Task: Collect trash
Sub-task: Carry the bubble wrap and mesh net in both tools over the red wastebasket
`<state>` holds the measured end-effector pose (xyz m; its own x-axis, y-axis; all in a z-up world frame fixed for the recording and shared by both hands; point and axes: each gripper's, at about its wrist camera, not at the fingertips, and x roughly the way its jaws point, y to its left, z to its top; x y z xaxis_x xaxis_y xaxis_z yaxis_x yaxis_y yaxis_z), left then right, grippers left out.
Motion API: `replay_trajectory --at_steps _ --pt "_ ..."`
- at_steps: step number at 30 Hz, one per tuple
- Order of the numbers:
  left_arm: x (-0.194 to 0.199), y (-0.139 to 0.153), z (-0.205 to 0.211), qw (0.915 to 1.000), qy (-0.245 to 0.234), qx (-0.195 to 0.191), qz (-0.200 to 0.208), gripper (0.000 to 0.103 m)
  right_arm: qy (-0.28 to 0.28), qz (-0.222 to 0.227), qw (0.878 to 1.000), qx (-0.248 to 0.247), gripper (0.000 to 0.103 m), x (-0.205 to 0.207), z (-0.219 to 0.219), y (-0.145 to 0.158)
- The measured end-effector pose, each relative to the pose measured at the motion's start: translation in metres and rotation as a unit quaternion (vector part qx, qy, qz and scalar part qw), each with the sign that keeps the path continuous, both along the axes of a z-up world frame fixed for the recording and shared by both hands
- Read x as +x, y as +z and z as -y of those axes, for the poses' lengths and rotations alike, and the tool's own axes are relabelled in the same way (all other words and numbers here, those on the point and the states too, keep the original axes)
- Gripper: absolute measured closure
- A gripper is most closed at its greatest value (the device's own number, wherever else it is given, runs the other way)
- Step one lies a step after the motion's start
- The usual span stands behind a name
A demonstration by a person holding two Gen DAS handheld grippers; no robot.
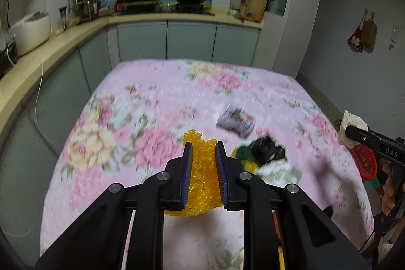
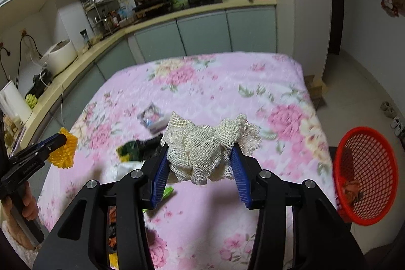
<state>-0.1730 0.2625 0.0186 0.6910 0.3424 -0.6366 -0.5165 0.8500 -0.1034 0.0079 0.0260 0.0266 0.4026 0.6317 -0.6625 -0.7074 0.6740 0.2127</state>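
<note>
My left gripper [image 1: 203, 144] is shut on a crumpled yellow foam net [image 1: 201, 184] and holds it above the pink floral tablecloth [image 1: 106, 118]. My right gripper [image 2: 201, 147] is shut on a wad of cream mesh net [image 2: 202, 146], also lifted above the cloth. On the cloth lie a small printed wrapper [image 1: 235, 121] and a heap of black, green and white wrappers [image 1: 265, 156]; they also show in the right wrist view [image 2: 152, 115] [image 2: 139, 148]. A red mesh basket [image 2: 364, 173] with some trash stands off the table's right side.
A kitchen counter [image 1: 50, 47] with a rice cooker [image 1: 30, 29], rack and stove runs along the left and back. Cabinets stand behind the table. Tiled floor lies to the right [image 2: 359, 82]. A person's hand holds each gripper.
</note>
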Motion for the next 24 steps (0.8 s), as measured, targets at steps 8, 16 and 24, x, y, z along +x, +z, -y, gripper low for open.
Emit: replay_trajectory --at_steps 8,16,24 --pt "0.028 0.026 0.010 0.9993 -0.021 0.022 0.022 0.085 -0.012 0.023 1.000 0.011 0.058 0.005 0.007 0.016" --pt "0.053 0.042 0.018 0.9980 -0.037 0.028 0.041 0.085 -0.026 0.036 0.999 0.020 0.058 0.006 0.015 0.028" --pt "0.079 0.059 0.041 0.9946 -0.069 0.048 0.060 0.085 -0.051 0.058 0.996 0.041 0.058 0.011 0.037 0.048"
